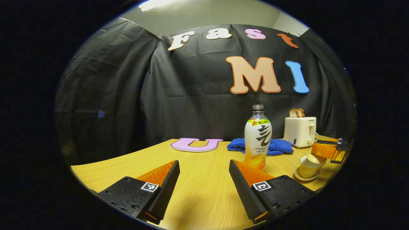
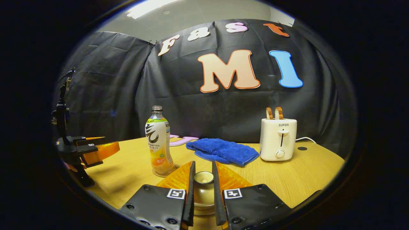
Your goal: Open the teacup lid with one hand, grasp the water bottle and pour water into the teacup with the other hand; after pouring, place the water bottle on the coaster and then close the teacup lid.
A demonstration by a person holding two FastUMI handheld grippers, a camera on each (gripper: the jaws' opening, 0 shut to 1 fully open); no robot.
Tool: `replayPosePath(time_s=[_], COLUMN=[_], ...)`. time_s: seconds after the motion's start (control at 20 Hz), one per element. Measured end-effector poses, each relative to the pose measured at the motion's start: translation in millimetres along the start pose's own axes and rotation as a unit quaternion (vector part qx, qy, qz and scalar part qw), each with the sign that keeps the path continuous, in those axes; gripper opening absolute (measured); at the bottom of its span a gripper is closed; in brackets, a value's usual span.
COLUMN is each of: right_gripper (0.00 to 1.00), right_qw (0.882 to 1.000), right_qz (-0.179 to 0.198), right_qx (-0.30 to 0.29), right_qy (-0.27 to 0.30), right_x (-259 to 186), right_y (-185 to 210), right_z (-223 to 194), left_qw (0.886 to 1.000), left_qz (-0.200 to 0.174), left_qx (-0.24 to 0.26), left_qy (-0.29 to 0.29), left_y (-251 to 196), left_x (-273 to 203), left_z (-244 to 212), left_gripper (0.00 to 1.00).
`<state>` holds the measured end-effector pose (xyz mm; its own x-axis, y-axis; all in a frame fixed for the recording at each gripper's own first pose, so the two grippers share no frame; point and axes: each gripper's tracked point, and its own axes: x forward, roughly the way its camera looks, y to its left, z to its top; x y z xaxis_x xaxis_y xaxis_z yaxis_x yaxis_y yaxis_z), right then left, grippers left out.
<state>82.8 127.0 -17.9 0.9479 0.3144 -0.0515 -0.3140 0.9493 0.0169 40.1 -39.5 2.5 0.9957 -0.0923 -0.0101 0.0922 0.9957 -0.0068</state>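
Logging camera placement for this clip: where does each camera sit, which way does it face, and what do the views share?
Left gripper view: rides the left gripper, low over the wooden table, facing the clear plastic drink bottle; its own fingers are spread apart, and the right gripper is over the cream ceramic teacup.
Right gripper view: rides the right gripper, looking down at the teacup lid between its fingers; the left gripper is at far left.
Shared: bottle, blue folded towel, white toaster, table.

L gripper (image 1: 204,179) jaws wide; R gripper (image 2: 203,187) jaws narrow.
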Motion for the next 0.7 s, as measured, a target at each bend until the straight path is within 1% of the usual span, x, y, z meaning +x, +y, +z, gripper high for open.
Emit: replayPosePath(time_s=[0.3, 0.65, 0.7], right_gripper=[0.29, 0.29, 0.31], right_qw=[1.000, 0.999, 0.999], right_qz=[0.014, 0.016, 0.018], right_qx=[-0.001, 0.000, 0.001], right_qy=[0.024, 0.050, 0.051], right_x=[5, 8, 8], right_y=[5, 7, 7], right_z=[-8, -15, -16], left_qw=[1.000, 1.000, 1.000], left_qz=[-0.003, -0.003, -0.003], left_qx=[0.000, 0.000, 0.000], left_qy=[0.000, -0.001, -0.001], left_y=[-1, -1, -1], left_x=[0, 0, -1], left_z=[0, 0, 1], left_gripper=[0.91, 0.91, 0.91])
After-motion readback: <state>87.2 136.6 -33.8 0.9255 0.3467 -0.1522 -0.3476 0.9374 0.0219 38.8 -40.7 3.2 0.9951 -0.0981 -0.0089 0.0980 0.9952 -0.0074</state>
